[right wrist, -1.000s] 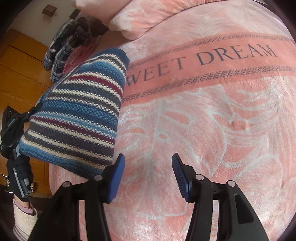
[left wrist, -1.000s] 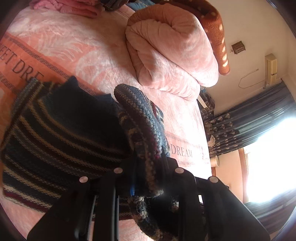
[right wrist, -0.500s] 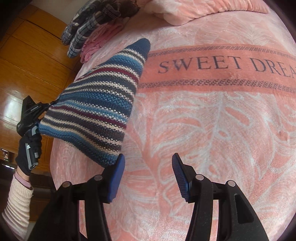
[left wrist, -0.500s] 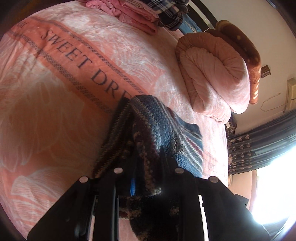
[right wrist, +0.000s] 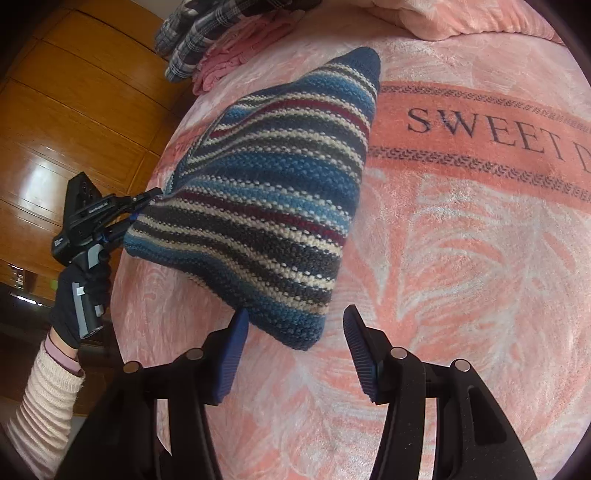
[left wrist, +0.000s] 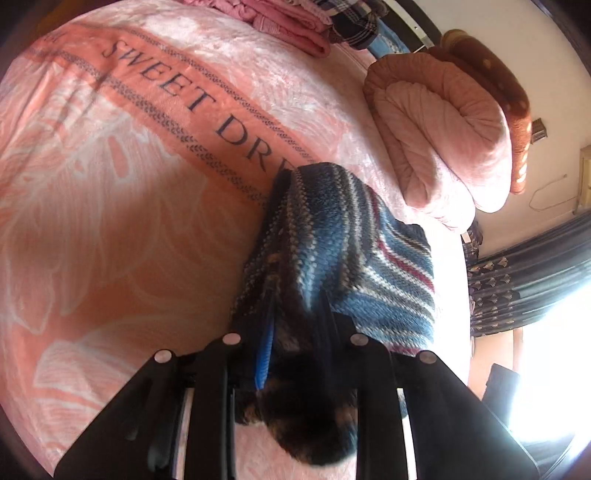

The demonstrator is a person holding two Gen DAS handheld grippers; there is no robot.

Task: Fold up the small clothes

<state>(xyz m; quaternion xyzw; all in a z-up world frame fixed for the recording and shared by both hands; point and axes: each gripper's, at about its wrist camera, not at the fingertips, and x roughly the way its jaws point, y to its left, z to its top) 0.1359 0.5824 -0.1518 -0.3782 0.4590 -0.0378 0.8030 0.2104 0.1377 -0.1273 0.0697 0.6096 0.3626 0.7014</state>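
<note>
Pinching a corner of the knit (right wrist: 269,206), the left gripper (left wrist: 295,332) holds it over the blanket (right wrist: 461,258). Right view alone shows the right gripper (right wrist: 293,343) spread, just beside the knit's lower corner, and a gloved hand (right wrist: 79,299).

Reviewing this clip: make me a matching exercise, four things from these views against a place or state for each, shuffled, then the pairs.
Things:
1. striped knit garment
2. right tongs
3. left tongs
4. plaid clothes

States or places:
A. open, holding nothing
B. piled at the far edge of the pink blanket
C. hanging from one pinched edge
D. shut on knitted fabric

Pairs: 1-C, 2-A, 3-D, 4-B
</note>
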